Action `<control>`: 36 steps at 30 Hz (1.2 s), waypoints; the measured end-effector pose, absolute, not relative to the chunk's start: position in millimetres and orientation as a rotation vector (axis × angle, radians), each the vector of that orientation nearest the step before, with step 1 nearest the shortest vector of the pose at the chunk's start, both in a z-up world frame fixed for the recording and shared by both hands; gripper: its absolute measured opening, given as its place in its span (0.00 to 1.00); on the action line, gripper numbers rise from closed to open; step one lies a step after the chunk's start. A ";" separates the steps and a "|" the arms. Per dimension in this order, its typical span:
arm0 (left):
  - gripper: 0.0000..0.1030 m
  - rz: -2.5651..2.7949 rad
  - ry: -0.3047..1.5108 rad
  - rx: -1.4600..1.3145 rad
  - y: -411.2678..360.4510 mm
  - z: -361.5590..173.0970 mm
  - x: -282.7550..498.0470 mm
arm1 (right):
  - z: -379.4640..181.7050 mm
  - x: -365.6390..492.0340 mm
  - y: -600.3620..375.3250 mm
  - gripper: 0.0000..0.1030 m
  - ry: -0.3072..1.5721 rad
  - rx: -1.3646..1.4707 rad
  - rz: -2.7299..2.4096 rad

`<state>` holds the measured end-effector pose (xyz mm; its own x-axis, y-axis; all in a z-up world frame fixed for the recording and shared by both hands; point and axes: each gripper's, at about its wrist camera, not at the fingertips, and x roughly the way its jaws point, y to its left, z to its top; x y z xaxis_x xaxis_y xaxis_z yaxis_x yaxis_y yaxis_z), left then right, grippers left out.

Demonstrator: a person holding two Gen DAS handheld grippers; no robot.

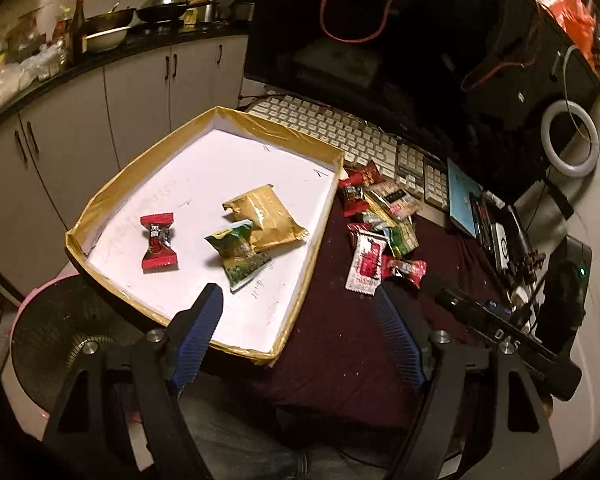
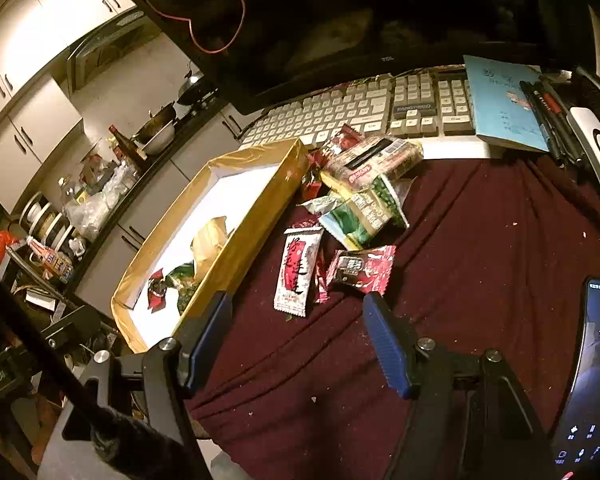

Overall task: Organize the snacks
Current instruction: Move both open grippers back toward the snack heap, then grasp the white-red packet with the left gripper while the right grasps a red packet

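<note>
Gold-rimmed tray (image 1: pixel 100 208) with three snacks, perhaps; left tool (image 1: pixel 300 308), right tool (image 2: pixel 296 312) agape, empty.

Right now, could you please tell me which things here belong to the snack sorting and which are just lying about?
Part of the job:
- tray
- red candy, green packet and gold packet in the tray
- snack pile on the cloth
- left gripper and right gripper, both open and empty

Lying about:
- keyboard
- monitor
- blue book
- phone
- ring light
</note>
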<state>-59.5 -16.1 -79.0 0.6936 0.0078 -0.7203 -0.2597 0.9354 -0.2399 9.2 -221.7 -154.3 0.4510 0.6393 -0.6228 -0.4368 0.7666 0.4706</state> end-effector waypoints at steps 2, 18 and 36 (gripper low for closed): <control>0.76 0.156 0.786 -0.341 -17.6 -78.1 -61.8 | -152.9 7.1 -222.0 0.64 0.872 0.253 0.673; 0.76 0.130 0.745 -0.343 -8.4 -85.0 -64.3 | -164.1 22.5 -229.0 0.54 0.911 0.291 0.647; 0.76 0.018 0.753 -0.326 -11.0 -95.8 -49.9 | -182.7 64.8 -197.3 0.36 0.970 0.203 0.476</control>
<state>-49.9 -11.0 -95.8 0.7318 -0.1004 -0.6741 -0.1318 0.9496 -0.2845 64.8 -197.3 -182.7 0.4728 0.4747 -0.7424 -0.2965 0.8791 0.3732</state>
